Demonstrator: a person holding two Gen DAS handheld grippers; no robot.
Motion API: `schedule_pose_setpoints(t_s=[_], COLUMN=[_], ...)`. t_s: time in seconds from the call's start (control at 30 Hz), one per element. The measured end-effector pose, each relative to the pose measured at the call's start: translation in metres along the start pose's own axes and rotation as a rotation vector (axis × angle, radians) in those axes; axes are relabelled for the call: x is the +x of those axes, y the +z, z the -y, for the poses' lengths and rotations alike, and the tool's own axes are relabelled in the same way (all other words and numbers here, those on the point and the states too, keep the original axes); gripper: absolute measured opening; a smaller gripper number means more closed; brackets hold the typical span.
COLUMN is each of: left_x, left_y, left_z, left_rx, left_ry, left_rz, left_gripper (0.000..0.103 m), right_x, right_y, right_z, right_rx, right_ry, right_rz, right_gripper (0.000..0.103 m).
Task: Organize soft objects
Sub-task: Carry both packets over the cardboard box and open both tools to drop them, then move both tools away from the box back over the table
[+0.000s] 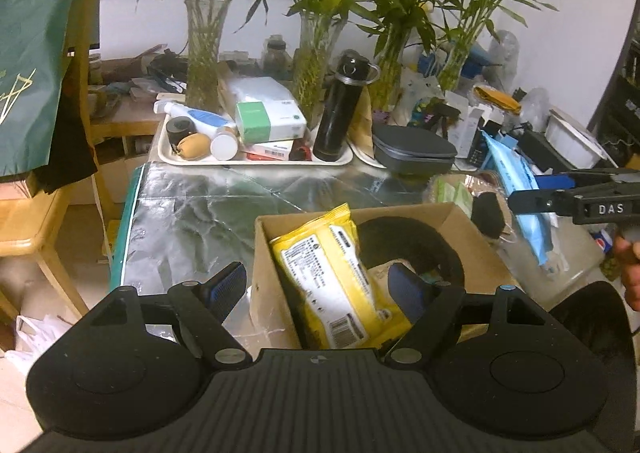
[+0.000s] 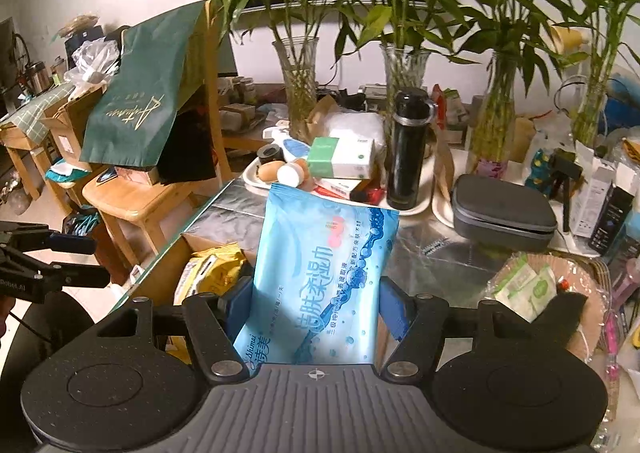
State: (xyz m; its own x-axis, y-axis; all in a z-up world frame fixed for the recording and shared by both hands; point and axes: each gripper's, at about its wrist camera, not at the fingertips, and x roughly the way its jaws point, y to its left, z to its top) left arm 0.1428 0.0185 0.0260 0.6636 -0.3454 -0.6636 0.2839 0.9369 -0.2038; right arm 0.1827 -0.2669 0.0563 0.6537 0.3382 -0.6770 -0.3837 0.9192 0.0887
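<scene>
Left tongs [image 1: 320,289] spread wide at the bottom of the left-wrist view, pads clear of the yellow wipes pack [image 1: 336,285], which stands tilted inside the open cardboard box [image 1: 424,213] at lower centre. A black curved soft item [image 1: 416,241] sits in the box behind the pack. One left pad hangs outside the box's left wall, the other inside it. Box sits near the desk's [image 1: 192,213] front-left edge; bare foil surface stretches from the box back to the cream tray [image 1: 256,161] at mid-frame.

Right tongs [image 2: 316,305] pinching a blue wipes pack [image 2: 324,273], held upright at the centre of the right-wrist view, over the desk just right of the box. Open foil lies to the right of the pack, bounded by a grey case [image 2: 504,217] and a woven basket [image 2: 592,293] at the right edge.
</scene>
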Motion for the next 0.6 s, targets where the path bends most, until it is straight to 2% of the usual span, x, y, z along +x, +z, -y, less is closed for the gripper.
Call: schedule_pose_setpoints(t_s=[0.17,0.43,0.6], left_x=[-0.003,-0.005,-0.005], left_y=[-0.012,-0.025,-0.027], left_z=[-0.004,-0.007,-0.008], left_rx=[0.019,0.056,0.05], left_ry=[0.001,-0.014,-0.015], left_rz=[0.013,0.034,0.04], left_gripper=[0.078,0.077,0.077], right_x=[0.021,0.024,0.024], right_y=[-0.006,-0.013,-0.018], right_z=[-0.004,-0.003,0.004], right_rx=[-0.001,0.028,0.039], right_ry=[0.014,0.007,-0.015], right_rz=[-0.056,-0.045,-0.037], right_gripper=[0.079,0.095,0.098])
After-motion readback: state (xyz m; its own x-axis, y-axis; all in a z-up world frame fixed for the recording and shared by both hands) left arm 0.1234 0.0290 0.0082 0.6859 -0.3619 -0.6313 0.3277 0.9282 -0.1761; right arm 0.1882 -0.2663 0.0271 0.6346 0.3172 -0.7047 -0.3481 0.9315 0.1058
